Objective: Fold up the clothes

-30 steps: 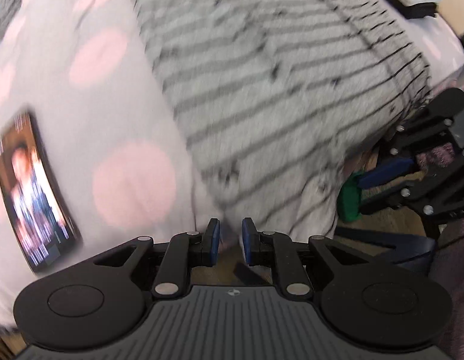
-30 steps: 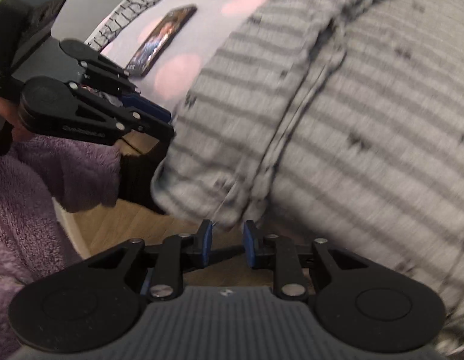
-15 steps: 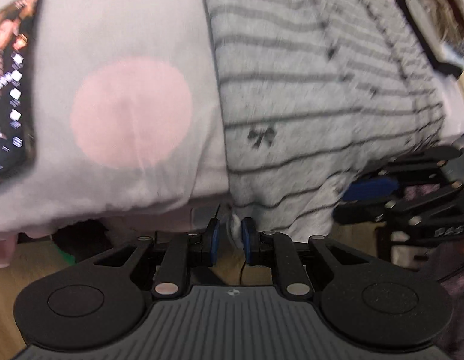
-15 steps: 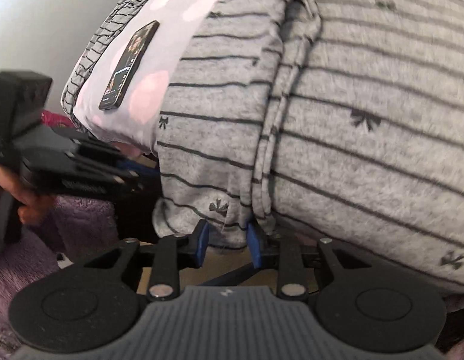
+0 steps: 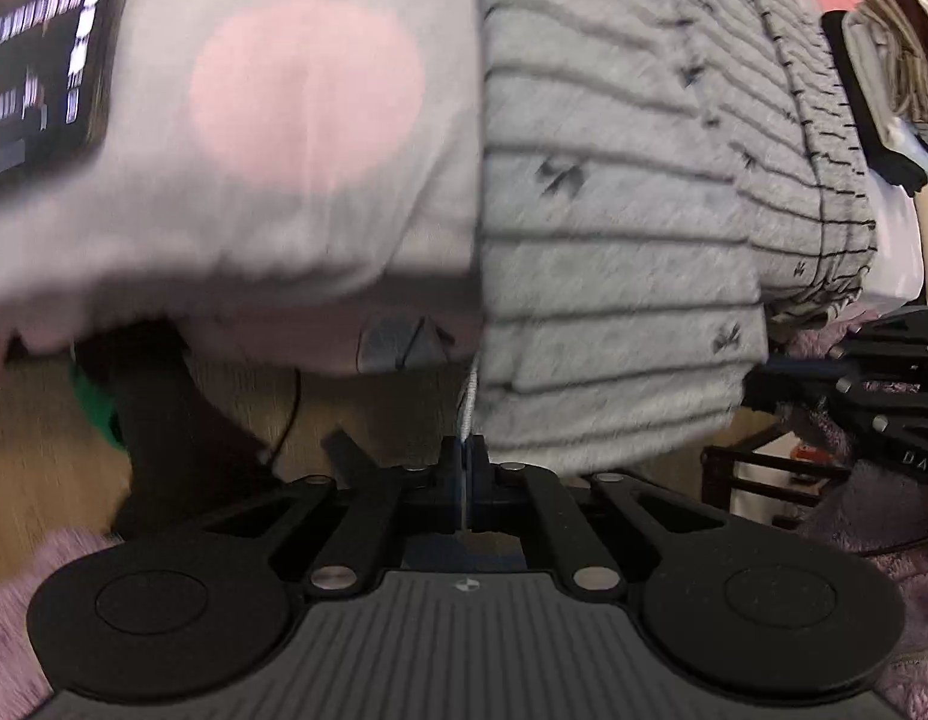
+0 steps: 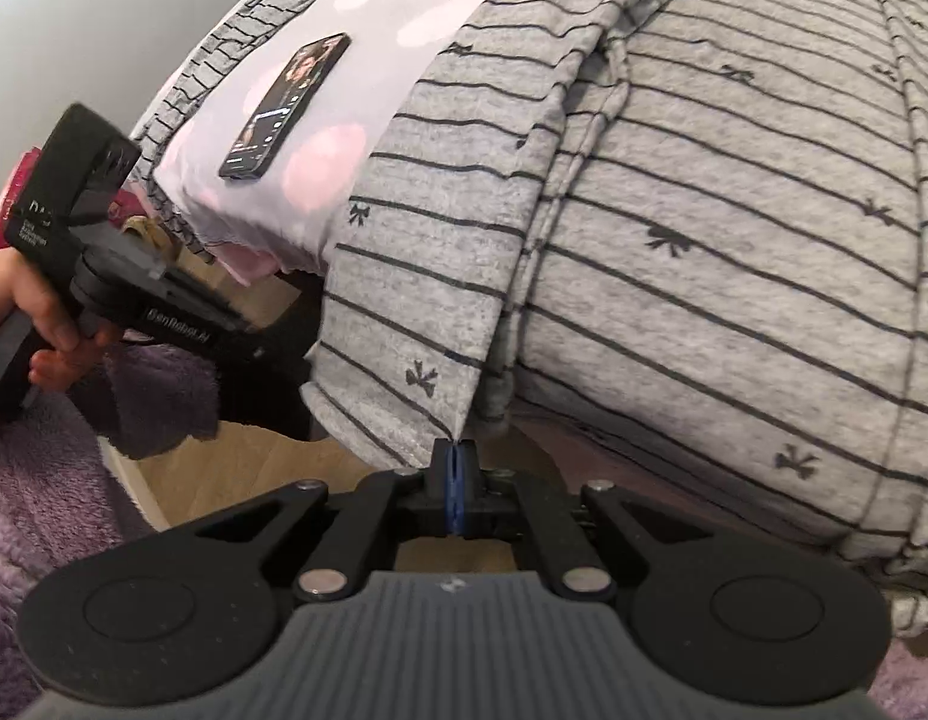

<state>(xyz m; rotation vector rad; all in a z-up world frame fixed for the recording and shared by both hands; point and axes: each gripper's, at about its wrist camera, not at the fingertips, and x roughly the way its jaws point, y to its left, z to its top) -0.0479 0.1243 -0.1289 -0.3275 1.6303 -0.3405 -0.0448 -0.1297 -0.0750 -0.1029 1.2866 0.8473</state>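
Note:
A grey striped garment [image 5: 613, 228] with small bow prints lies on a bed and hangs over its near edge. In the left wrist view my left gripper [image 5: 466, 450] is closing on the hem at the garment's left edge, and the pads pinch a thin fold of fabric. In the right wrist view my right gripper [image 6: 458, 450] is closing on a hanging corner of the same garment [image 6: 703, 228], with cloth nipped between its blue pads. A hand [image 6: 44, 324] holds the left gripper at the far left of that view.
A phone [image 6: 287, 108] with a lit screen lies on the pink-dotted bed sheet [image 5: 308, 90], left of the garment. A pile of clothes [image 5: 895, 60] sits at the far right. Wooden floor [image 5: 44, 450] shows below the bed edge. Purple fleece [image 6: 44, 510] is close by.
Both pairs of jaws stood apart at the hem and have come together on the fabric. The left gripper moved down to the bed's edge and rolled.

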